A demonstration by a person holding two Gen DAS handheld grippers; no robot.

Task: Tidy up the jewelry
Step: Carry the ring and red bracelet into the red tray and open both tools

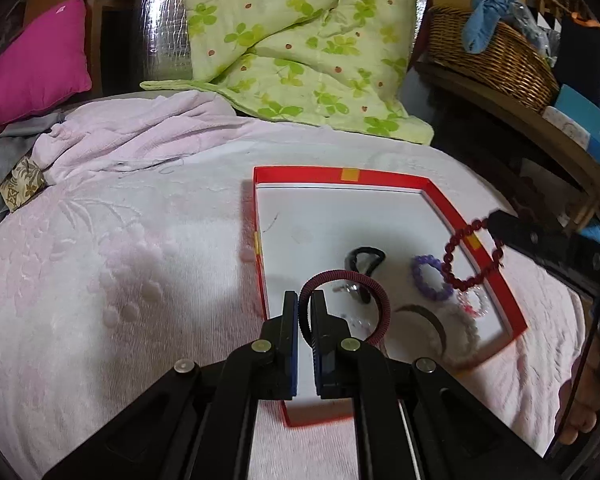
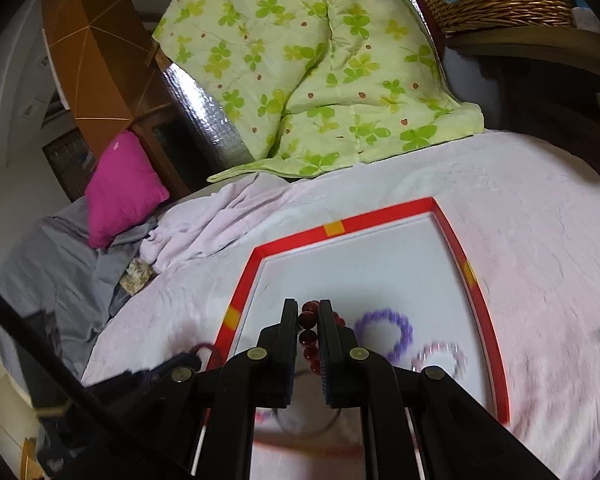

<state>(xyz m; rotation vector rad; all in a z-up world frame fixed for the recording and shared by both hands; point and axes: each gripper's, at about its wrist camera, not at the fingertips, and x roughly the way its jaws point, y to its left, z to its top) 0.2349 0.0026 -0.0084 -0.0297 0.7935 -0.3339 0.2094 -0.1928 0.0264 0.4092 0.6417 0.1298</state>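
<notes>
On the pale pink bedspread (image 1: 100, 280) lies a red-rimmed tray (image 1: 300, 174) with a white floor. The left gripper (image 1: 305, 304) is clenched on a dark red hair tie (image 1: 374, 292), held raised over the tray's near-left part. Right of it, on the tray floor: a black hair tie (image 1: 366, 258), a purple beaded bracelet (image 1: 430, 280), a pink-and-clear bracelet (image 1: 474, 304) and a white bracelet (image 1: 466, 336). The right gripper (image 2: 305, 312) is clenched on a dark red beaded bracelet (image 1: 470, 254), which hangs above the tray's right rim.
</notes>
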